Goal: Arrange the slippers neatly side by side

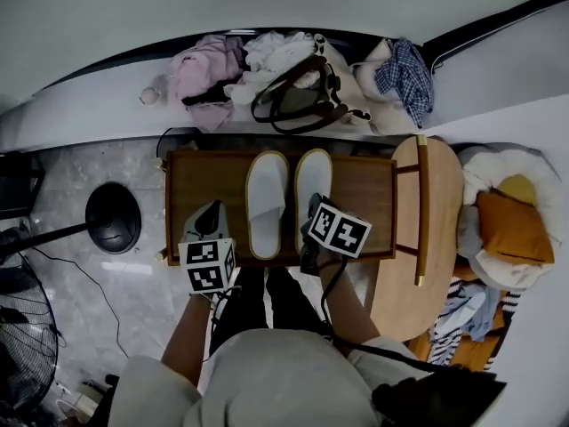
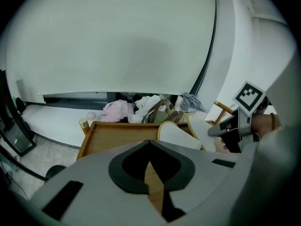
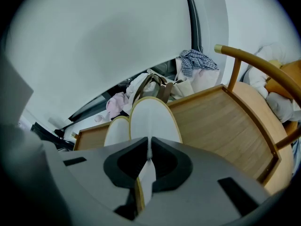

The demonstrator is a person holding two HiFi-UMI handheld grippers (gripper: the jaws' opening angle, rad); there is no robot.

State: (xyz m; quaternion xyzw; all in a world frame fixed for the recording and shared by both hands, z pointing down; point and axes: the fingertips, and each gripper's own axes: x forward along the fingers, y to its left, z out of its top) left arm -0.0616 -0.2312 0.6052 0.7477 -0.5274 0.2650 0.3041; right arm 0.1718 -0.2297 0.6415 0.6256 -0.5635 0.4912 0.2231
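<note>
slippers [image 1: 267, 198] seemingly abreast; bare table [image 1: 366, 199] rightward

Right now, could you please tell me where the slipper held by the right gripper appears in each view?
Head view: the held slipper is at centre, the right one of the pair on the wooden tray.
Left gripper view: the held slipper is right of centre, beyond the other slipper.
Right gripper view: the held slipper is at centre, clamped in the right gripper.
Shared landmark: the pink garment beyond the tray.
</note>
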